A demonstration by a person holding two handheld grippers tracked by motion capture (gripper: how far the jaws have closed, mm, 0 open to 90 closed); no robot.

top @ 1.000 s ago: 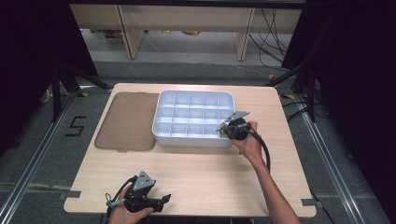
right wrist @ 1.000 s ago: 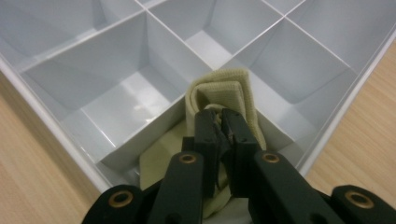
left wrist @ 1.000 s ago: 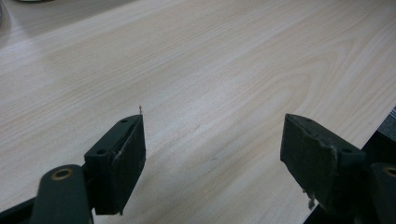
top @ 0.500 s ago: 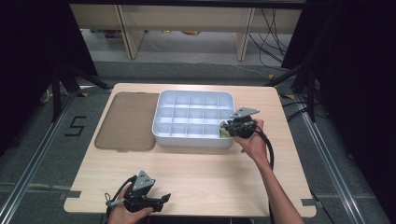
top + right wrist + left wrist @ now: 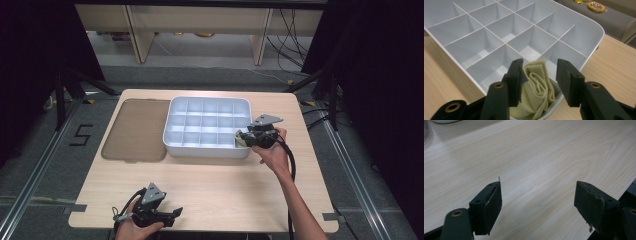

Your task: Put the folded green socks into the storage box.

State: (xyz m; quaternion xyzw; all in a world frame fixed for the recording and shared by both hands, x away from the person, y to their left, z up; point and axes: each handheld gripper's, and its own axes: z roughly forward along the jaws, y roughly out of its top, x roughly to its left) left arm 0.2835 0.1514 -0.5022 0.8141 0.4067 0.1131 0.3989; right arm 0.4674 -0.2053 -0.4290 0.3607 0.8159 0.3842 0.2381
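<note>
Here we see the right gripper (image 5: pixel 537 82) at the near right corner of the white divided tray (image 5: pixel 172 127), its jaws having just been opening; they now stand partly apart around a rolled pale-yellow cloth (image 5: pixel 537 90) sitting in the corner compartment, with a gap on one side, so nothing is clamped. Our left gripper (image 5: pixel 537 207) rests low over the bare wooden worktop (image 5: pixel 544 157) near its front edge, jaws wide apart and holding nothing. A brown lid (image 5: pixel 135 130) lies flat just left of the tray.
</note>
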